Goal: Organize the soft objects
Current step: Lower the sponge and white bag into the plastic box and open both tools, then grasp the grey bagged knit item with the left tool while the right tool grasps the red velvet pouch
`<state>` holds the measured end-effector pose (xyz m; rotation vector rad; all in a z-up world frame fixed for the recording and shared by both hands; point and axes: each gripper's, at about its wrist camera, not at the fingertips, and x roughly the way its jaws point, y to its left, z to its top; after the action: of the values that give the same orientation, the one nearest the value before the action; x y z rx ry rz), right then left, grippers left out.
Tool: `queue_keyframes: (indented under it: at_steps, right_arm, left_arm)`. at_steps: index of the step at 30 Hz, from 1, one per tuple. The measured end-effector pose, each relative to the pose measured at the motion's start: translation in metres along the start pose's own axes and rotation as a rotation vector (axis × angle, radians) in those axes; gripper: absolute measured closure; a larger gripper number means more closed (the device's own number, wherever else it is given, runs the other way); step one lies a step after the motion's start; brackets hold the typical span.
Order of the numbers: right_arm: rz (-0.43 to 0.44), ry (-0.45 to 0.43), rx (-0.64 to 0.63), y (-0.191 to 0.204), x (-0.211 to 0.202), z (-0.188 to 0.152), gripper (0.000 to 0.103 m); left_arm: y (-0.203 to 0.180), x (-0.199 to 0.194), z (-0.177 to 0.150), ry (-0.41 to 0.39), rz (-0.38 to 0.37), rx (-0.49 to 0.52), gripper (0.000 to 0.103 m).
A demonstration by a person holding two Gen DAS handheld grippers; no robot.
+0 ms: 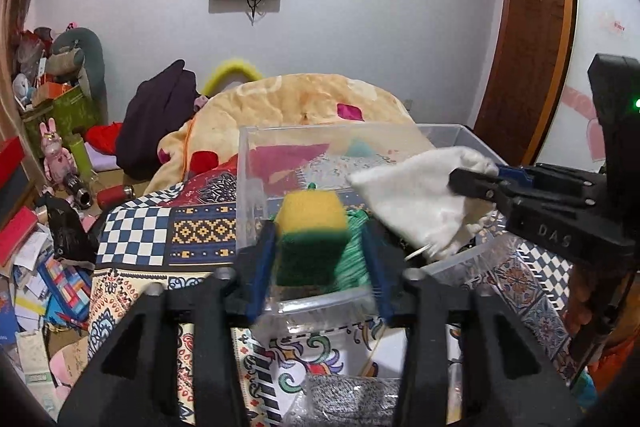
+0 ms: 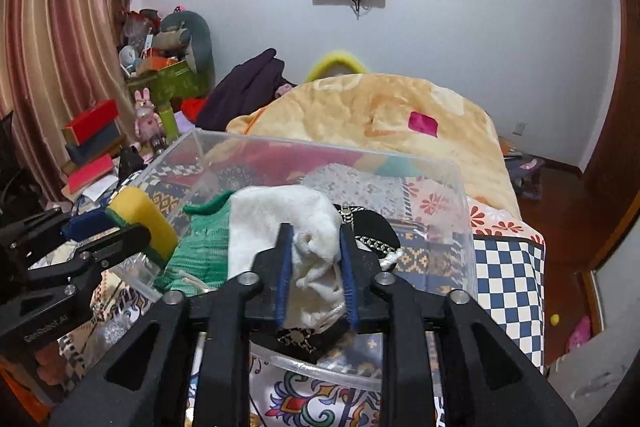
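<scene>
My left gripper (image 1: 318,251) is shut on a yellow and green sponge (image 1: 312,239) and holds it over the near left corner of a clear plastic bin (image 1: 256,147). My right gripper (image 2: 316,263) is shut on a white fluffy cloth (image 2: 280,223) and holds it above the bin (image 2: 460,187). In the left wrist view the right gripper (image 1: 476,183) comes in from the right with the cloth (image 1: 412,195). In the right wrist view the left gripper (image 2: 112,227) shows at left with the sponge (image 2: 144,215). A green knitted piece (image 2: 196,251) and a black item with a chain (image 2: 372,231) lie in the bin.
The bin stands on a bed with a patterned patchwork cover (image 1: 160,231). A yellow blanket (image 1: 304,103) and dark clothes (image 1: 160,119) lie behind it. Cluttered boxes and toys (image 1: 60,99) fill the floor at left. A grey knit item in plastic (image 1: 352,399) lies near me.
</scene>
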<state>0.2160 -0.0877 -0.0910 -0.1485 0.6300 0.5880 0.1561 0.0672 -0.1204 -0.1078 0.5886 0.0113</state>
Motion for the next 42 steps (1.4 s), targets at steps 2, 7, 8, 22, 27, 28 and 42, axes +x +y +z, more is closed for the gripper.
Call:
queue_keyframes:
  at_steps: [2,7,8,22,27,28,42]
  right_arm:
    - [-0.003,0.001,-0.009,0.0,-0.003,-0.001,0.07]
    - [-0.023,-0.029,-0.027,0.003,-0.013,0.003,0.052]
    - [-0.023,-0.04,-0.024,0.002,-0.016,0.004,0.047]
    - [0.067,-0.131,0.063,-0.008,-0.074,-0.036,0.021]
    - [0.076,-0.074,0.058,-0.006,-0.07,-0.057,0.021]
    - [0.077,-0.064,0.053,-0.004,-0.07,-0.062,0.021]
    - [0.142,0.061,0.001,0.016,-0.052,-0.106,0.042]
  left_arm:
    - [-0.002,-0.005,0.0,-0.012,-0.006,-0.001,0.046]
    - [-0.005,-0.016,0.002,-0.027,-0.023,-0.001,0.046]
    - [-0.005,-0.021,0.002,-0.034,-0.033,-0.007,0.045]
    - [-0.014,-0.067,-0.026,-0.067,-0.099,0.022,0.035]
    - [-0.016,-0.06,-0.047,0.007,-0.116,0.019,0.03]
    - [-0.016,-0.058,-0.051,0.021,-0.121,0.017,0.03]
    - [-0.014,-0.034,-0.092,0.143,-0.123,-0.006,0.022]
